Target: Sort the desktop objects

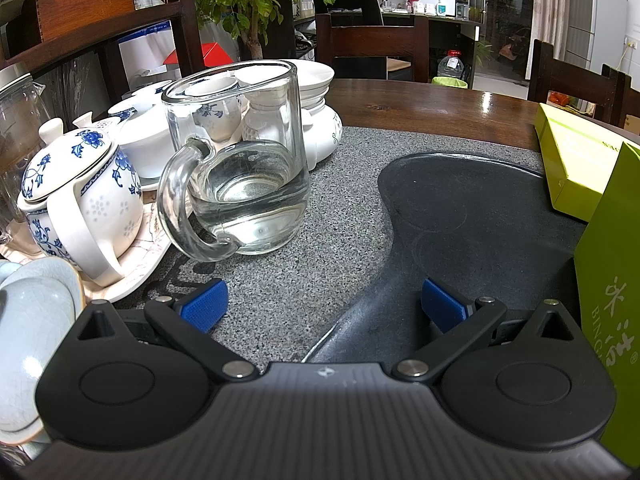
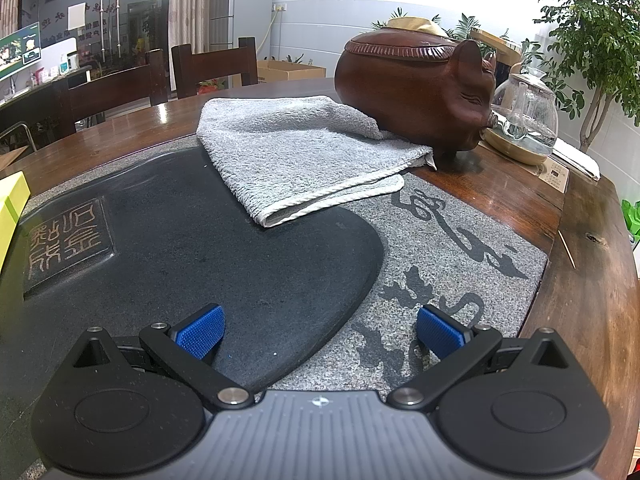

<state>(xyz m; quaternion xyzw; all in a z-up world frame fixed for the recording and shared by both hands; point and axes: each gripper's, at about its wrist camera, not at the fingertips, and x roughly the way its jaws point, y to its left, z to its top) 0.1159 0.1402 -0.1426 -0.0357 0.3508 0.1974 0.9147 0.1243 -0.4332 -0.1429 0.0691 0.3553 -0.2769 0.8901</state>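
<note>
We hold both tongs spread wide and empty. The left tongs (image 1: 323, 308) hover low over the stone tray (image 1: 280, 280) on the counter (image 1: 440, 100), nothing between the blue pads (image 1: 204, 310). The right tongs (image 2: 320, 330) are spread too, over the tray's dark basin (image 2: 200, 240), gripping nothing.

Progress, as we judge it: early or between items. The glass pitcher (image 1: 240, 160) stands upright at 11 o'clock of the left tongs, near but apart, handle toward us, a little water in it. At 9 to 10 o'clock the blue-and-white teapot (image 1: 80, 196) sits on a cloth just beside the pitcher, white cups and bowls (image 1: 280, 100) crowded behind. Two green boxes (image 1: 580, 168) sit at 2 to 3 o'clock, one lying at the basin edge, one upright.

On the right side, the folded grey towel (image 2: 312, 152) lies at 12 o'clock, half on the basin, its far corner against the wooden pig jar (image 2: 416, 88) at 1 o'clock. The glass kettle (image 2: 524, 116) sits beyond.

Left to do, likely: pitcher, boxes, towel. The basin itself looks bare. We cannot tell the target spots.
</note>
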